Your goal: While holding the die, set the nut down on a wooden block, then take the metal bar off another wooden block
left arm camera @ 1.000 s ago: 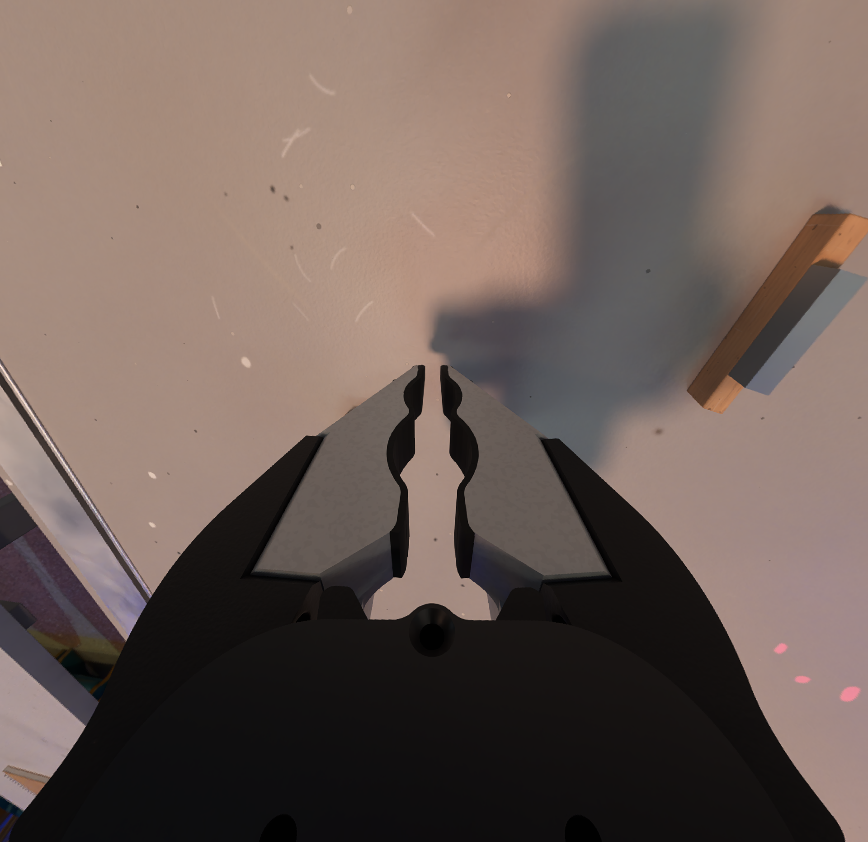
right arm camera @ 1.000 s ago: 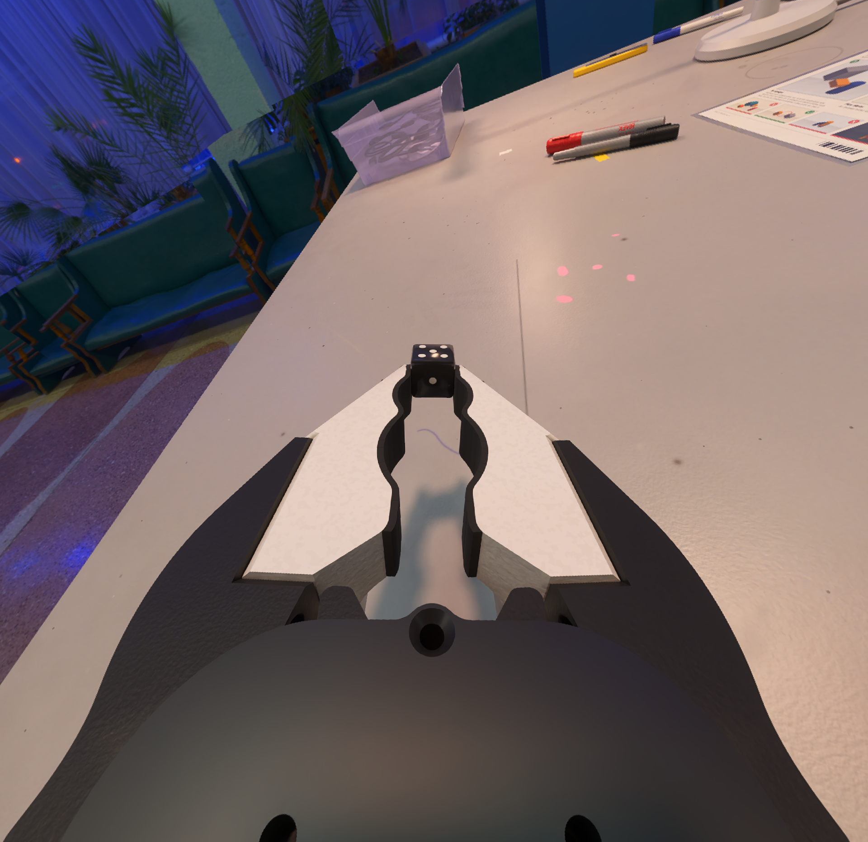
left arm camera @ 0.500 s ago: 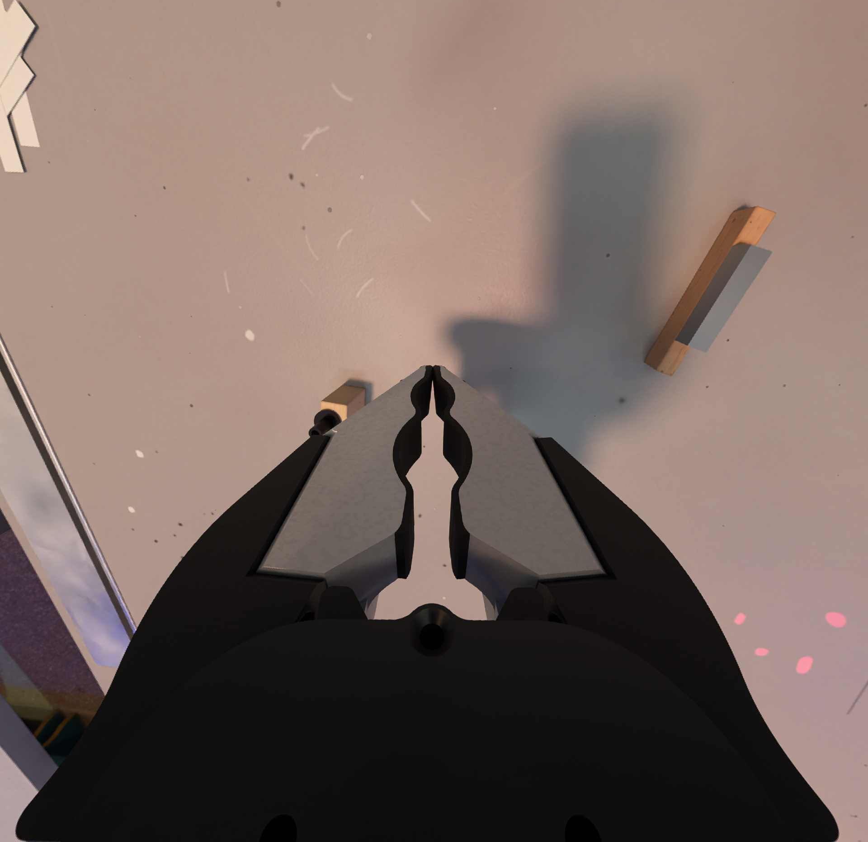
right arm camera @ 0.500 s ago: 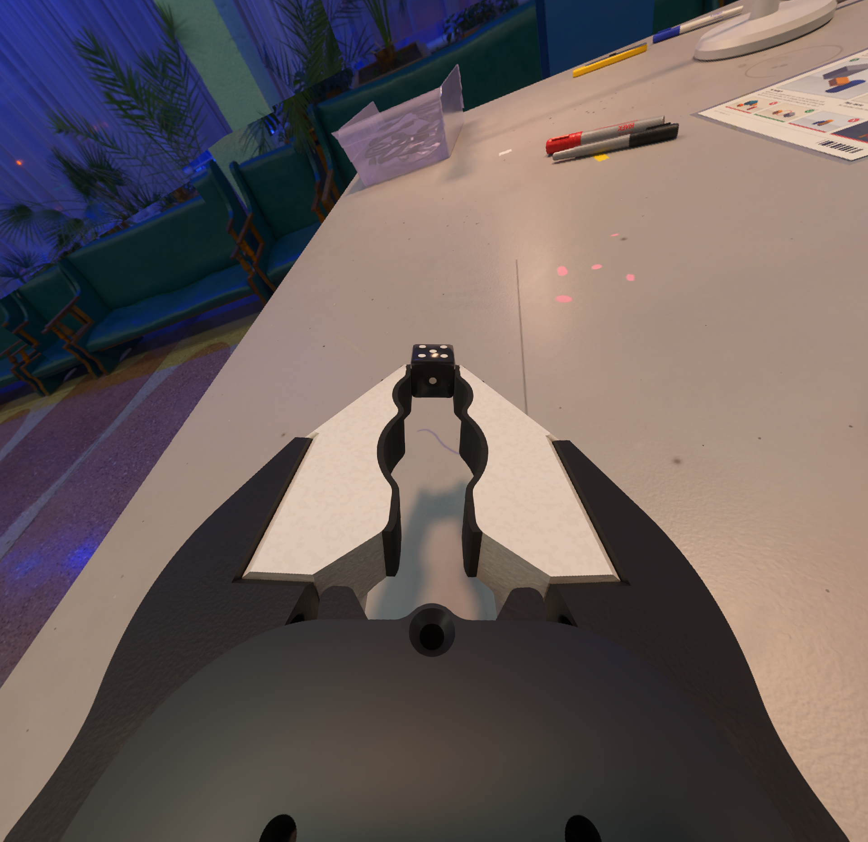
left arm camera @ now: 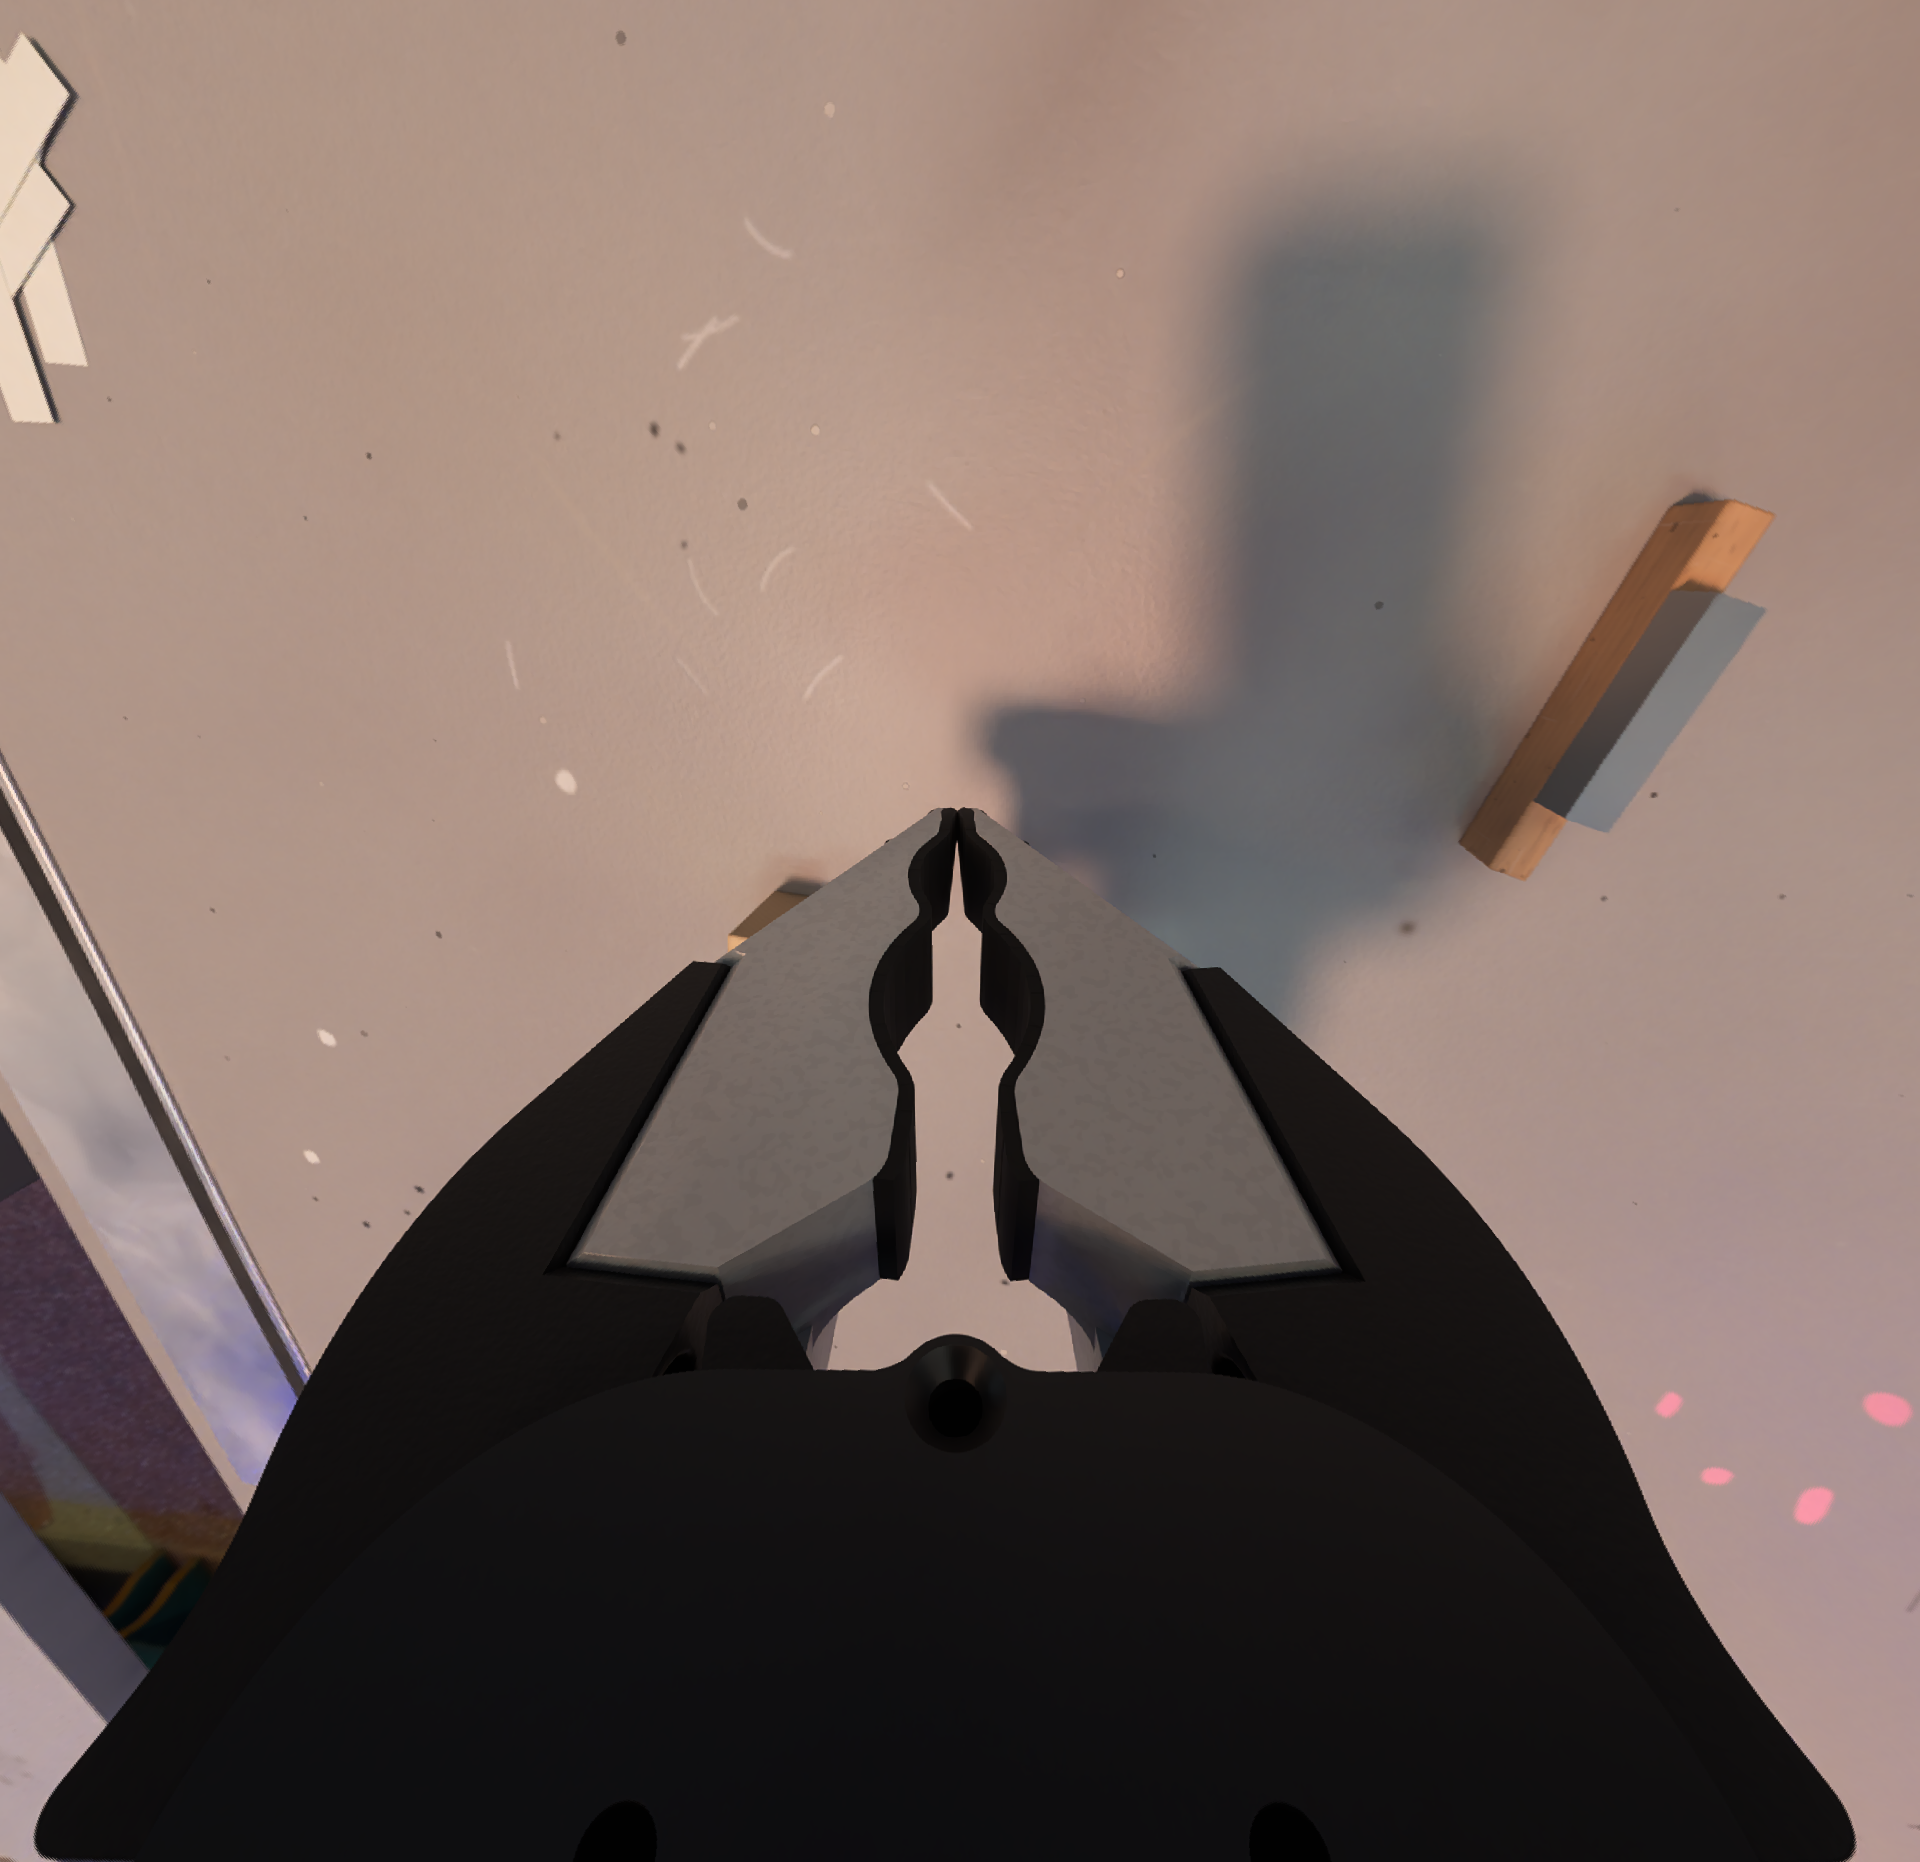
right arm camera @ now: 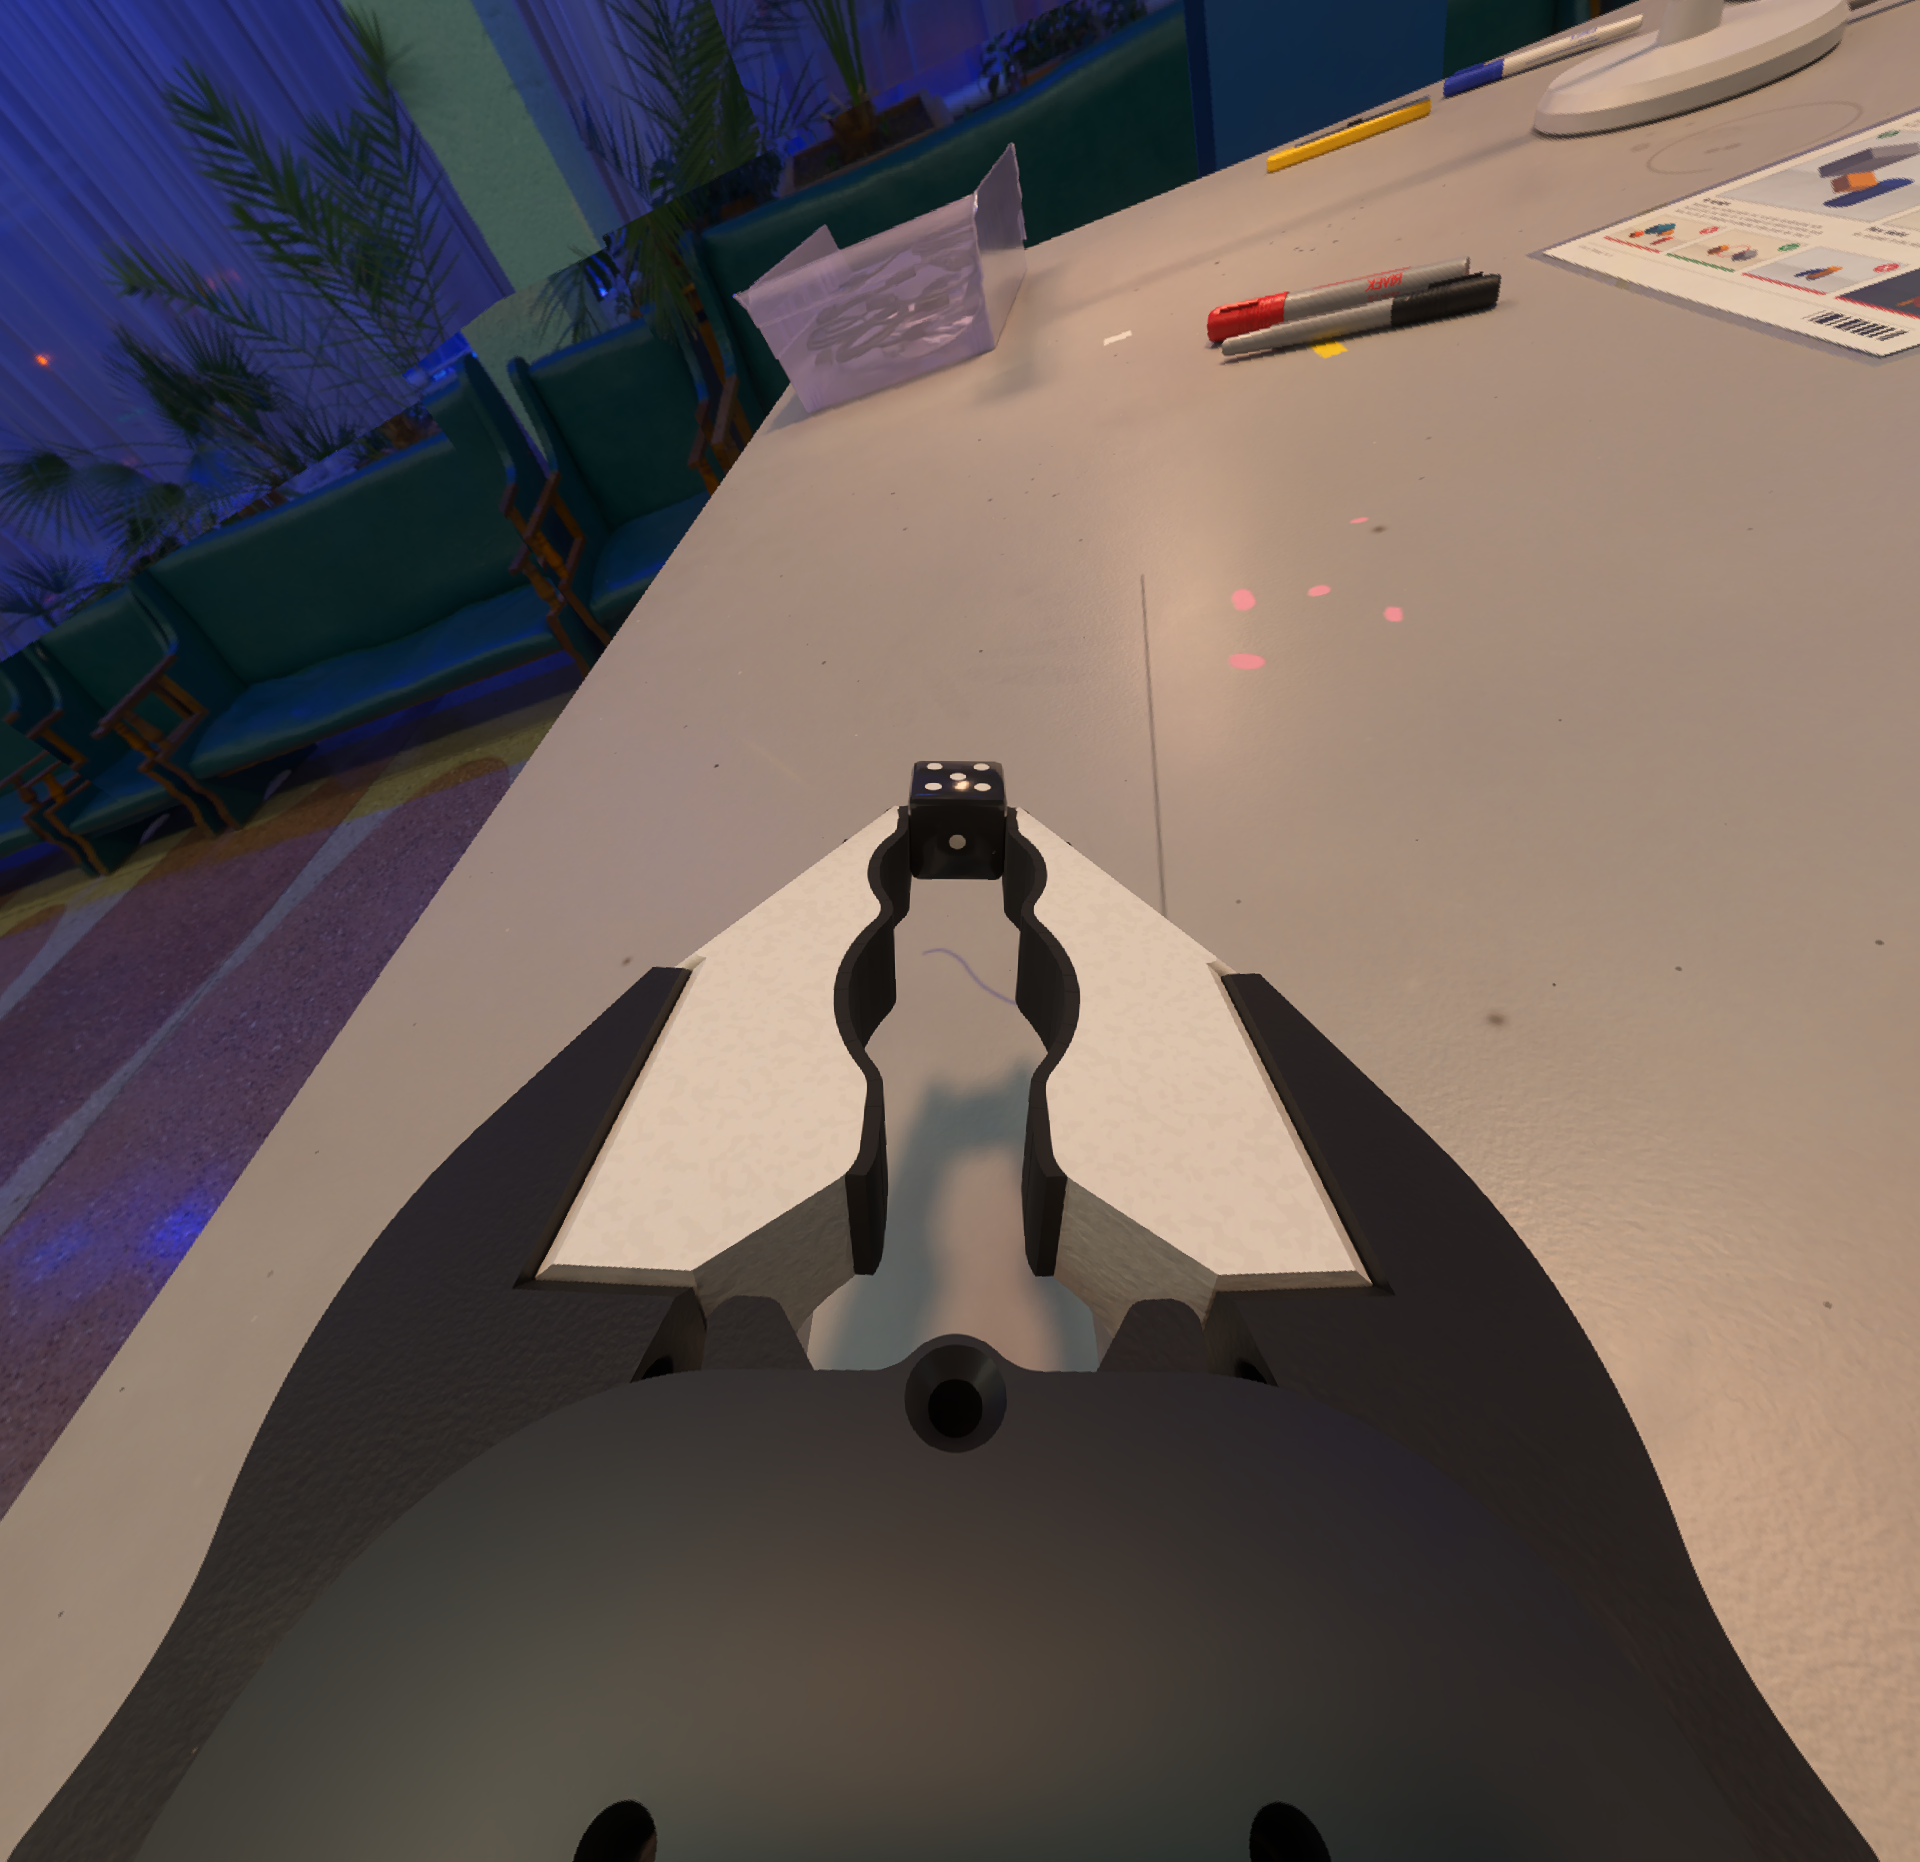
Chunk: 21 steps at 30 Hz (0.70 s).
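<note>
- Left gripper [left arm camera: 956, 815]: fingertips pressed together with nothing between them; it looks down on the table [left arm camera: 935, 462] from above.
- Long wooden block [left arm camera: 1600, 690]: lies to the right of that gripper, well apart; metal bar [left arm camera: 1652, 716] rests along its right side, touching it.
- Second wooden block [left arm camera: 771, 906]: only a corner shows, just left of the left gripper's finger; the nut cannot be seen.
- Right gripper [right arm camera: 956, 838]: clamped on the black die [right arm camera: 956, 820] at its fingertips, held above the table near its left edge.
- Far right: two markers [right arm camera: 1351, 306], a printed sheet [right arm camera: 1766, 233], a white lamp base [right arm camera: 1694, 56].
</note>
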### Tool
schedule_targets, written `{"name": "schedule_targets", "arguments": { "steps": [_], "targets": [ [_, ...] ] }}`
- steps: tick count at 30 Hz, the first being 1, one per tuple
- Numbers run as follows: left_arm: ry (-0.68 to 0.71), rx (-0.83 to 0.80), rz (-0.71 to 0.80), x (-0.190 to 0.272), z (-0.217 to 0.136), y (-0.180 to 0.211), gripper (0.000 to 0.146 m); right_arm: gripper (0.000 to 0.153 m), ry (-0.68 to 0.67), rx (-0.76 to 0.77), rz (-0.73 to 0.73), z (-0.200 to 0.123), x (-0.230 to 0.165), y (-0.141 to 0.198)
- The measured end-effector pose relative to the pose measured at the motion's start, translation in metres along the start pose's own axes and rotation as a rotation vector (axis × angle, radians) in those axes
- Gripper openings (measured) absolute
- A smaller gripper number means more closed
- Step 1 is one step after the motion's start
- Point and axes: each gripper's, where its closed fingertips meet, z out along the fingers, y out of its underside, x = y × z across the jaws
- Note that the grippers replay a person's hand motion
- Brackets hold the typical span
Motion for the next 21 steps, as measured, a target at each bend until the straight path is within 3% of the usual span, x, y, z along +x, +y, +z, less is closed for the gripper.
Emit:
{"name": "schedule_targets", "arguments": {
  "steps": [13,21],
  "targets": [
    [-0.026,-0.012,0.026,-0.003,0.01,-0.003,0.003,0.016,-0.001,0.0,-0.001,0.0,0.0,0.0],
    [-0.087,0.04,-0.011,-0.007,-0.017,0.001,0.008,0.016,0.001,-0.003,-0.005,0.0,0.0,0.0]
  ]
}}
